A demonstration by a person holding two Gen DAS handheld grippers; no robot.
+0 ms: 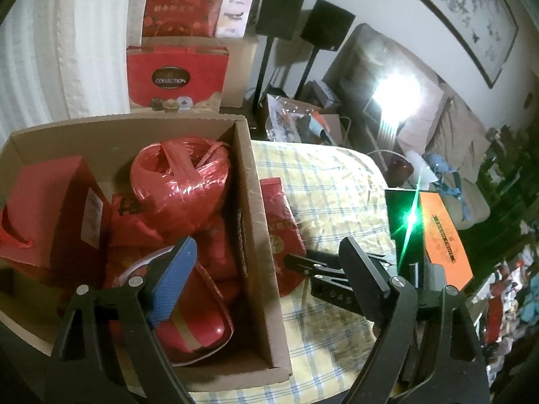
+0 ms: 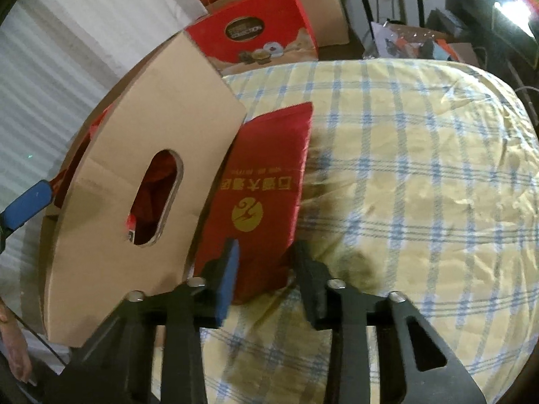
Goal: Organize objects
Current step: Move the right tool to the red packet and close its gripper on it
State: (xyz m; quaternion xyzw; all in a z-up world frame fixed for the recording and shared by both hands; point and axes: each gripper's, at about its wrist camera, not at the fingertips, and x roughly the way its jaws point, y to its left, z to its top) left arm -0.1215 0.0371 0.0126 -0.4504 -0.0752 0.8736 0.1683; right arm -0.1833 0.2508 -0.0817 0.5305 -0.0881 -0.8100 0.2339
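Covering the work surface, a yellow-and-blue checked cloth (image 2: 421,175) lay under an open cardboard box (image 1: 256,222) that stood on its left part. The box held red goods: a ball of red plastic twine (image 1: 182,181) near the back, a red gift bag (image 1: 50,208) at the left wall and a red glossy case (image 1: 198,330) toward the front. A flat red packet (image 2: 266,198) with gold lettering leaned against the box's outer side, its lower edge on the cloth. The right gripper (image 2: 266,269) sat at that packet's near end, jaws apart on either side of it, not visibly clamped. The left gripper (image 1: 266,262) hung above the box's right wall, jaws wide apart, holding nothing.
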